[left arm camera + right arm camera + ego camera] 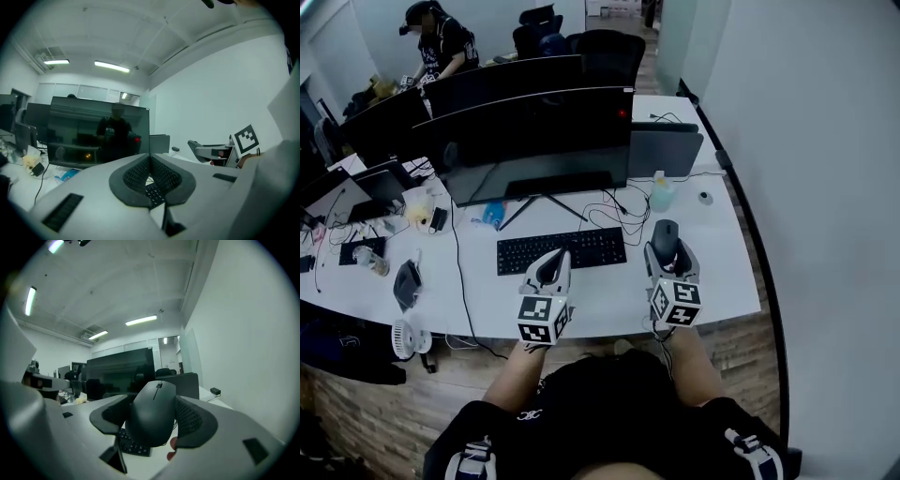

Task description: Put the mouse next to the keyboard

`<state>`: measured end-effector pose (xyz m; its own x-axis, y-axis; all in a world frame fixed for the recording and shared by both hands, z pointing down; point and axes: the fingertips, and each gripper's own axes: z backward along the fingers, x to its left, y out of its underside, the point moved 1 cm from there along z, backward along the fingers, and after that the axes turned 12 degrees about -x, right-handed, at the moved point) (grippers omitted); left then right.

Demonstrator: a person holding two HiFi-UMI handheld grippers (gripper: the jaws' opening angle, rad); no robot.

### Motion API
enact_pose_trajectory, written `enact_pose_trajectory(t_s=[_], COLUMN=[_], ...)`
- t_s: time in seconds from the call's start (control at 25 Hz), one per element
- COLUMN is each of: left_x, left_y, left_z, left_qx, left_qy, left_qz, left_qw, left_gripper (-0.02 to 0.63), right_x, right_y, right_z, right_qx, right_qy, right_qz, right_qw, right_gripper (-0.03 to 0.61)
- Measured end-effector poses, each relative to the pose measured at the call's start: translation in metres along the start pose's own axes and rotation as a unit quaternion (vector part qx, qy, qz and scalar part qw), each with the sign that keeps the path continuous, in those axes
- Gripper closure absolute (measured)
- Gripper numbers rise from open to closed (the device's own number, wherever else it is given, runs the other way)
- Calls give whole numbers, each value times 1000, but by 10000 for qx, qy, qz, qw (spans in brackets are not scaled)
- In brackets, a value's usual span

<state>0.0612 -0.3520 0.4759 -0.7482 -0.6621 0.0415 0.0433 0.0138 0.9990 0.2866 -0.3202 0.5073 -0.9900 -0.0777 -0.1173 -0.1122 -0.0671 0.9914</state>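
A dark grey mouse (152, 416) sits between the jaws of my right gripper (152, 420), which is shut on it and holds it up off the desk. In the head view the mouse (665, 237) is just right of the black keyboard (562, 250), above the white desk (727, 272). My left gripper (551, 269) hovers over the keyboard's front edge; its jaws are shut with nothing between them (151, 176). Keyboard keys (153, 193) show below the closed pads.
A wide dark monitor (534, 131) stands behind the keyboard with cables (619, 211) trailing from it. A clear bottle (661, 193) stands right of the cables. A small fan (405, 339) and clutter lie at the desk's left. A person (441, 47) works at the far desks.
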Motion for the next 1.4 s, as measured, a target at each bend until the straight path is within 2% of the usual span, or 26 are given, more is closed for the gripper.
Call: enact_pose_trajectory(t_s=[0.32, 0.6, 0.72, 0.96, 1.28, 1.4], left_x=[18, 37, 39, 43, 49, 52], left_y=[2, 11, 13, 15, 20, 22], left_z=[-16, -12, -9, -5, 2, 4], left_qx=[89, 162, 188, 248, 348, 366], left_qy=[-712, -1237, -1351, -1486, -1671, -1714], left_qz=[4, 28, 33, 10, 18, 21], left_qw=[9974, 9922, 9906, 9886, 9853, 9845], left_gripper=[601, 601, 601, 601, 601, 601], right_x=[-9, -17, -23, -34, -45, -45], right_y=[80, 144, 169, 211, 238, 242], right_z=[-64, -91, -93, -98, -109, -114], right_qx=[1021, 1681, 1831, 2323, 2761, 2775], right_qy=[-525, -691, -714, -585, -414, -402], right_qz=[162, 286, 503, 389, 551, 613], right_qw=[9933, 9829, 9792, 9701, 9586, 9579], right_gripper=[253, 253, 255, 255, 253, 253])
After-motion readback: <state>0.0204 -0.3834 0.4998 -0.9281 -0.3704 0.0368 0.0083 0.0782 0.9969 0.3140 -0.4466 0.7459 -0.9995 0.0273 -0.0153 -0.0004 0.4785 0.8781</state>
